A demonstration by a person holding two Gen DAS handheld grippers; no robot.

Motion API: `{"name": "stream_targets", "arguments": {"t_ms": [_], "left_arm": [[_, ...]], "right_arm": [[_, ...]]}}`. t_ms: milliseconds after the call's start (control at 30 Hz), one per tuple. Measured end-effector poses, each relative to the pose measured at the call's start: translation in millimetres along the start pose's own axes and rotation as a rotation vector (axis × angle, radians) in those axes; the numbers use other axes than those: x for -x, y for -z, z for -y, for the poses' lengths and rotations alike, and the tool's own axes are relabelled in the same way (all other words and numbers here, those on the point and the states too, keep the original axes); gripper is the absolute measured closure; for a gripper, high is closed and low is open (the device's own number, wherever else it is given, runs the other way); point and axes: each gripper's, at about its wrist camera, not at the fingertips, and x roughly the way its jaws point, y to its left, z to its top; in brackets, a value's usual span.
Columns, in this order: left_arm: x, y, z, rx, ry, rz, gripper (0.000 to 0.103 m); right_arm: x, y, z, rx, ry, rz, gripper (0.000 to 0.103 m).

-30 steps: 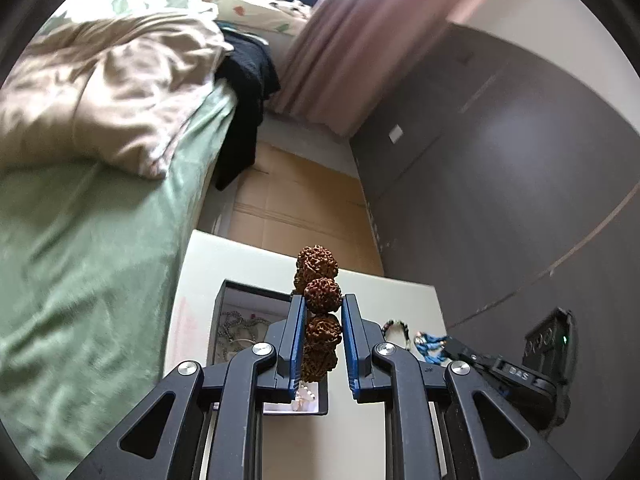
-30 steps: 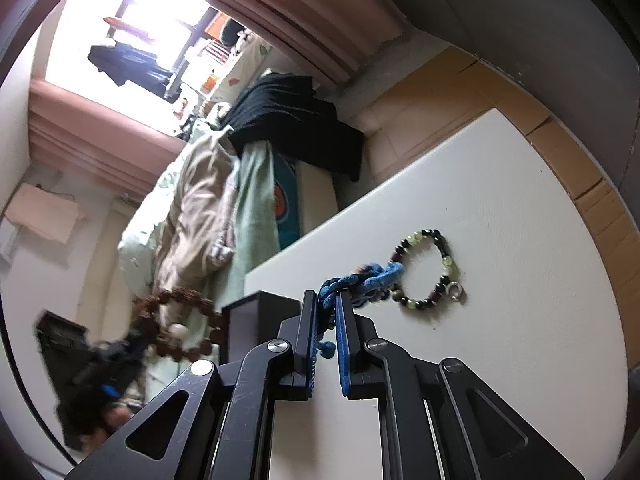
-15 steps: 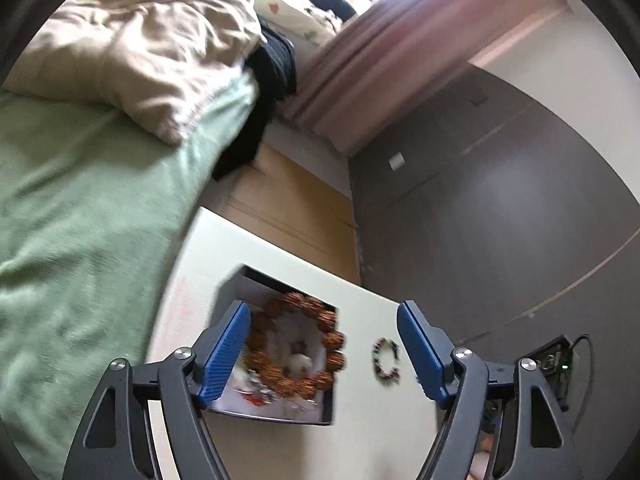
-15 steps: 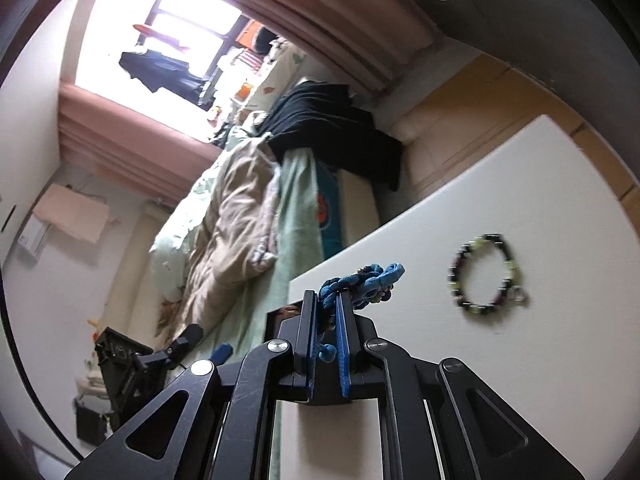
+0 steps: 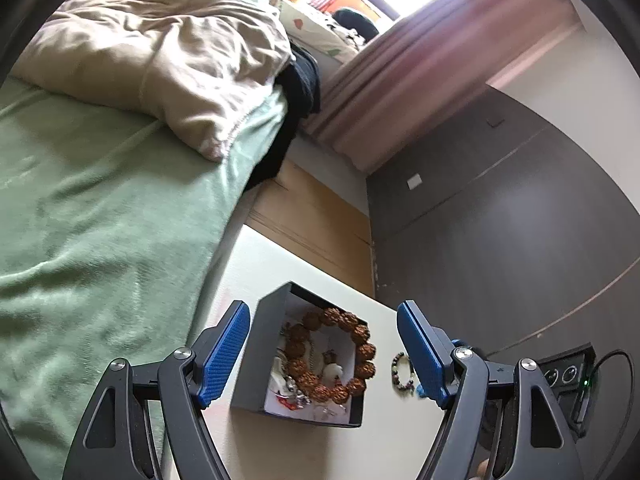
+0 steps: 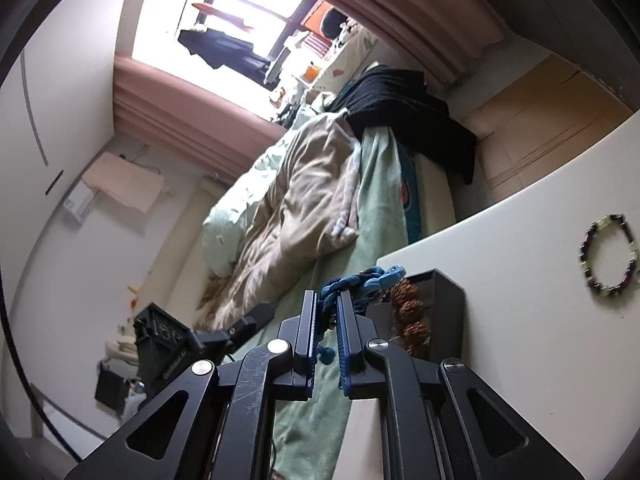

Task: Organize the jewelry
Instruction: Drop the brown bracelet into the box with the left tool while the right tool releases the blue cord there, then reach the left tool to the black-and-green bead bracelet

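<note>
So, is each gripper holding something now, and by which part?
The left gripper is open and holds nothing. The right gripper is shut on the blue bracelet, its jaws clamping one end while the rest sticks out beyond them.

A white table (image 5: 280,432) stands right next to a bed. A dark box (image 5: 256,364) sits on the table, near the edge by the bed. The box is open at the top and white inside. A little bracelet (image 5: 402,372) with dark and pale green beads lies flat on the table, just beside the box but not touching it. From the right wrist camera, the same bracelet (image 6: 609,255) lies well away from the box (image 6: 448,312), with bare white table (image 6: 520,360) between them.
</note>
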Motion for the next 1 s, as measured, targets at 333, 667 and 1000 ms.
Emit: {"name": "stream_targets", "arguments": {"t_ms": [333, 667, 1000], "left_arm": [[-9, 6, 13, -0.061, -0.030, -0.013, 0.026], [-28, 31, 47, -0.171, -0.048, -0.044, 0.026], [-50, 56, 89, -0.279, -0.077, -0.078, 0.026]], "right_arm": [[17, -8, 26, -0.038, 0.263, 0.026, 0.030], [65, -18, 37, -0.043, 0.329, 0.092, 0.030], [106, -30, 59, -0.070, 0.409, 0.102, 0.030]]}}
